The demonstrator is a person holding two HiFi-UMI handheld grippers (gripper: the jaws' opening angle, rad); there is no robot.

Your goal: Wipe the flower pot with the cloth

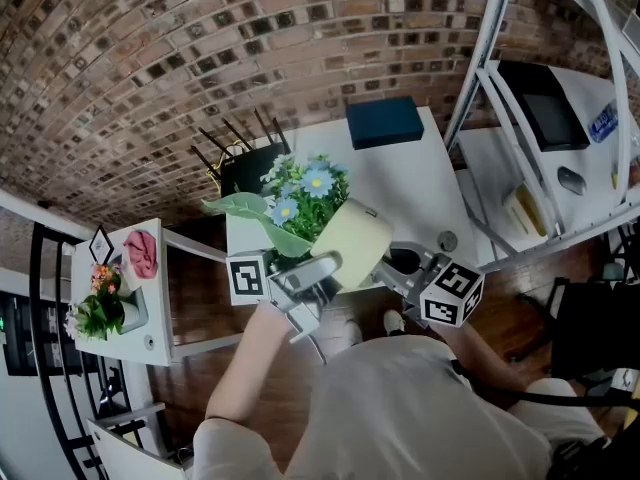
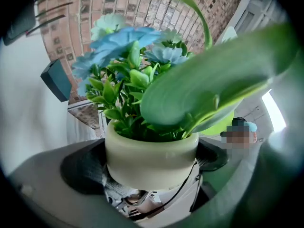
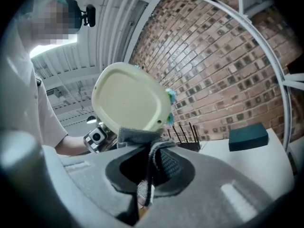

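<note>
Left gripper: jaws closed on the flower pot, one on either side of its wall just below the rim. The pot is held clear of the table, tipped over with the plant pointing away from the person.
Right gripper: jaws pinched together on a narrow fold of grey cloth. Nothing else is in them.
Pot position: in the head view the pot is in the air at the near edge of the white table, with its flat base turned towards the right gripper.
Contact: in the right gripper view the free end of the cloth touches the lower edge of the pot base. In my judgement wiping is under way at the base.
Risk 1: the pot wall looks smooth and rounded. A firm push from the cloth could twist the pot or slide it out of the left gripper. It would then fall to the floor or onto the table edge.
Risk 2: only a thin fold of cloth is held. Dragging it hard could pull it out of the jaws.
Risk 3: a large green leaf and the blue flowers fill much of the left gripper view, so that grip is hard to check.
Surroundings: a dark blue box and a black rack with rods sit at the far side of the table, well apart from the pot. To the left is a side shelf with a pink cloth and a second plant. To the right is a white metal frame.
Obstructions: nothing stands between cloth and pot.
</note>
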